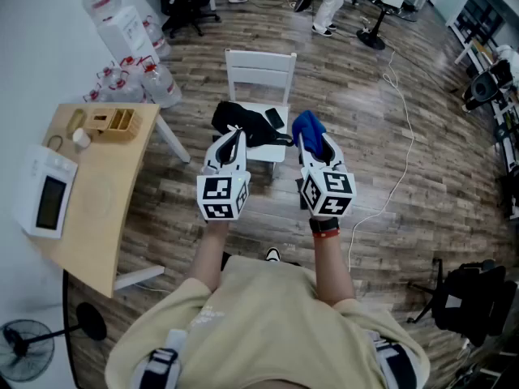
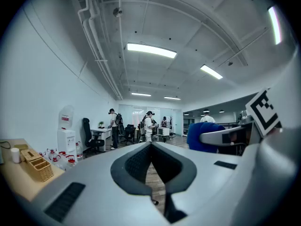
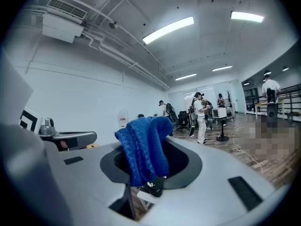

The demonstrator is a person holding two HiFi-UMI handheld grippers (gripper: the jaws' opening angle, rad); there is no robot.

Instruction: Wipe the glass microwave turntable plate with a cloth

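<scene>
Evidently preparatory: the right gripper (image 3: 146,166) clamps the blue cloth (image 3: 143,142), the left gripper (image 2: 151,149) is closed on nothing, both well apart from the table (image 1: 105,225) bearing the microwave (image 1: 45,194); the glass plate cannot be made out, so locating it likely comes next.

Blue knitted cloth (image 3: 143,147); white left gripper (image 1: 233,136) and right gripper (image 1: 315,140), each with a black-and-white square-marker cube; pale wood tabletop (image 1: 105,193); white microwave (image 1: 32,186), dark door; brown plank floor (image 1: 365,136); white chair (image 1: 259,71); black bag (image 1: 243,122).
</scene>
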